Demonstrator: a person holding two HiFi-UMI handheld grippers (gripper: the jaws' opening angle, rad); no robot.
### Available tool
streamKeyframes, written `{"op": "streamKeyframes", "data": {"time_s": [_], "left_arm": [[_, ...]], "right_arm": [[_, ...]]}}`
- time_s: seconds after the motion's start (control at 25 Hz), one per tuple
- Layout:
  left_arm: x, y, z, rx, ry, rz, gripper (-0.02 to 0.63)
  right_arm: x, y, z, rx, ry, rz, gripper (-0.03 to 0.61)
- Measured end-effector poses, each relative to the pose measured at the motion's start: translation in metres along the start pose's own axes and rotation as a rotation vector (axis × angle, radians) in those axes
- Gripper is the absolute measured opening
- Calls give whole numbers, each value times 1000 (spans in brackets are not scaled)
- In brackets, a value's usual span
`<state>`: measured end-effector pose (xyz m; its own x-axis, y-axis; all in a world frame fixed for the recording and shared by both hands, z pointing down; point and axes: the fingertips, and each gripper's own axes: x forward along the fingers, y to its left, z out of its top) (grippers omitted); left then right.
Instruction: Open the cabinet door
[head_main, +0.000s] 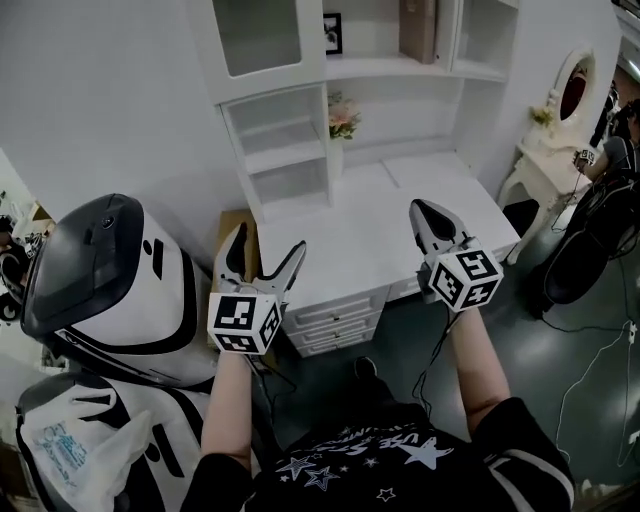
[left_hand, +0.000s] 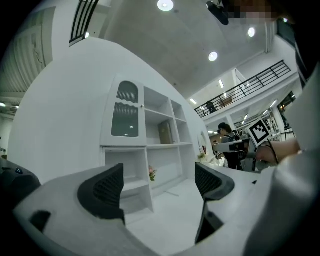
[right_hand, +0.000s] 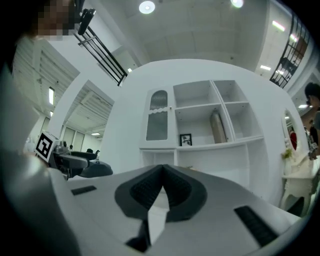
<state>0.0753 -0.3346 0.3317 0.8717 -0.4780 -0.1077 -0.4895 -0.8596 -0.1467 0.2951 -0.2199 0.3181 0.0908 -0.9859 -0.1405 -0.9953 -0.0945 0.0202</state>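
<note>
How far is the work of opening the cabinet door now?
Nothing looks done: the cabinet door is shut. In hand: the left claw is open and the right claw shut, both empty above the desk. Left: reaching, gripping and pulling it open.

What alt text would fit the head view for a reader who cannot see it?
A person holds two grippers before a white desk with drawers: the left gripper open, the right gripper shut, both empty. Behind it, the glazed cabinet door of a white shelf unit is closed.
</note>
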Motion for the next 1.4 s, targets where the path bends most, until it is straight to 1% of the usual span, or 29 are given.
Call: {"op": "streamKeyframes", "data": {"time_s": [0.2, 0.48, 0.68, 0.84, 0.88, 0.92, 0.96, 1.08, 1.2, 1.32, 1.4], "left_arm": [[59, 19, 18, 23, -20, 20, 448], [159, 46, 64, 40, -76, 27, 448], [222, 64, 105, 94, -138, 49, 448], [263, 67, 143, 144, -202, 53, 445], [272, 67, 152, 169, -214, 55, 422], [279, 68, 160, 199, -225, 59, 372], [286, 70, 169, 230, -237, 65, 346], [301, 83, 194, 308, -285, 114, 344], [314, 101, 215, 329, -318, 158, 330], [328, 112, 235, 330, -343, 155, 321], [341, 114, 250, 361, -358, 141, 303]], "right_arm": [[56, -37, 12, 0, -16, 24, 6], [148, -85, 57, -46, -94, 114, 6], [205, -107, 82, -98, -138, 167, 6], [241, -120, 104, -131, -180, 195, 6], [248, -123, 112, -138, -195, 199, 6], [256, -125, 120, -147, -210, 205, 6], [263, -127, 128, -158, -224, 212, 6], [283, -130, 149, -190, -259, 229, 6], [296, -133, 164, -220, -289, 227, 6], [309, -133, 177, -232, -309, 225, 6], [317, -133, 185, -238, -321, 212, 6]]}}
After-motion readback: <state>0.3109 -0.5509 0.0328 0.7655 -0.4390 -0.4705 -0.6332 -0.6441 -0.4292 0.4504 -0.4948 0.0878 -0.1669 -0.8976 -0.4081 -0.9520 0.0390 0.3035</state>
